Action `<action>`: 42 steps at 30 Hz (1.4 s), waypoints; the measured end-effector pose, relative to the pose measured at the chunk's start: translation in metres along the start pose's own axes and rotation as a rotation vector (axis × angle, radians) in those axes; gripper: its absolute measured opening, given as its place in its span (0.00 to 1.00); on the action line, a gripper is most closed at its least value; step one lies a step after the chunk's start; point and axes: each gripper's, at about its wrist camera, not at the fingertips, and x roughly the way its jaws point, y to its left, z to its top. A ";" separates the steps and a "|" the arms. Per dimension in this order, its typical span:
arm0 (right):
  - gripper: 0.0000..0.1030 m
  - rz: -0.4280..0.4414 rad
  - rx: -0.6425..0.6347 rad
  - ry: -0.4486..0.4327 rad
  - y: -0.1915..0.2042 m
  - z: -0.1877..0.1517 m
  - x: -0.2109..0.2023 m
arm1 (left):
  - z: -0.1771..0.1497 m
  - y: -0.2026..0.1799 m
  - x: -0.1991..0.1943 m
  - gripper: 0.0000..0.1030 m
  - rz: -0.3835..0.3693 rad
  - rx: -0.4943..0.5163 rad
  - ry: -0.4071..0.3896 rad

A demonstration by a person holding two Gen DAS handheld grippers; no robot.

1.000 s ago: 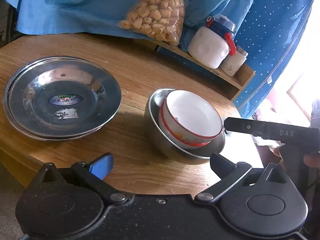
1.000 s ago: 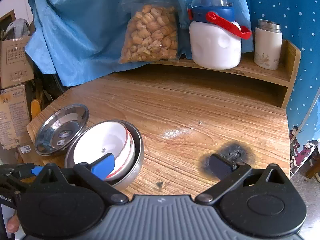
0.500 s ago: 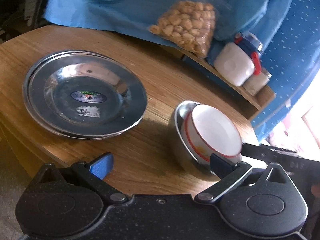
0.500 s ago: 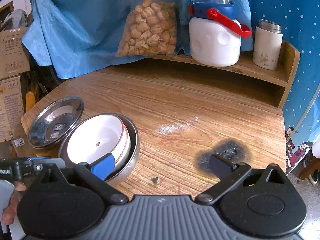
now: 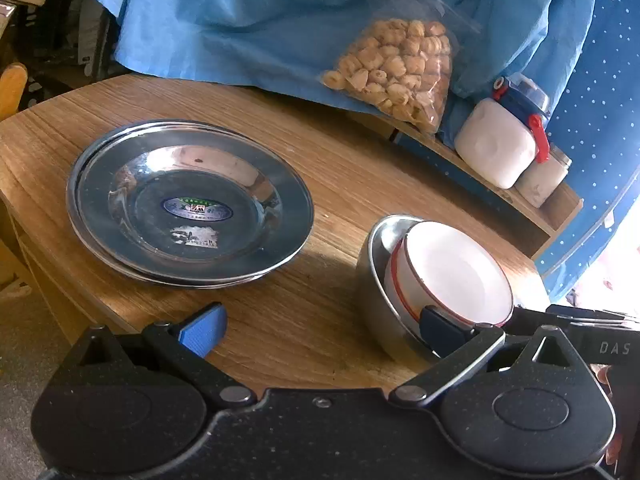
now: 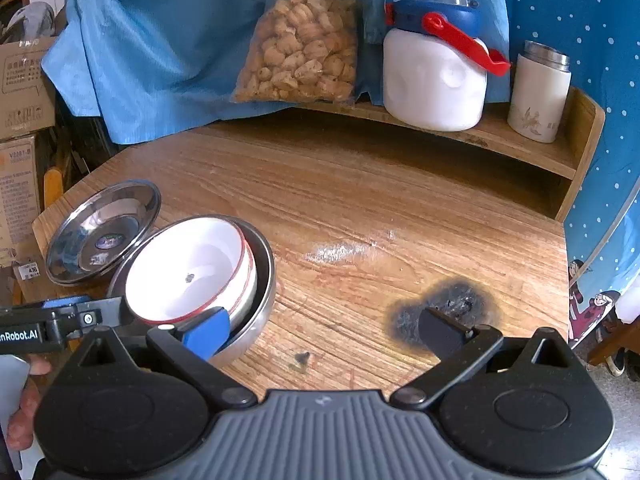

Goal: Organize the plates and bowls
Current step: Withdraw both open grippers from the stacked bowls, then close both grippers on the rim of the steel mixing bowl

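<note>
Wooden table (image 6: 360, 200) carries stacked steel plates (image 5: 188, 204) beside a white bowl (image 5: 456, 276) nested in a steel bowl (image 6: 256, 280); left gripper (image 5: 316, 328) and right gripper (image 6: 324, 328) both gape empty; sorting looks finished, so next likely means backing away

Daylight floods in from the right of the left claw (image 5: 320, 330), blowing that corner out to white. The steel plates (image 5: 190, 204) mirror glare and the white bowl (image 5: 456, 276) looks washed out. The right claw (image 6: 324, 330) view is evenly bright and sharp. Fisheye bending curves the worktop (image 6: 360, 200) edges; corners darken.
</note>
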 end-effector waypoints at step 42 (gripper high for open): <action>1.00 -0.179 -0.118 -0.140 0.033 -0.019 -0.012 | -0.021 -0.003 -0.014 0.67 -0.051 -0.130 -0.095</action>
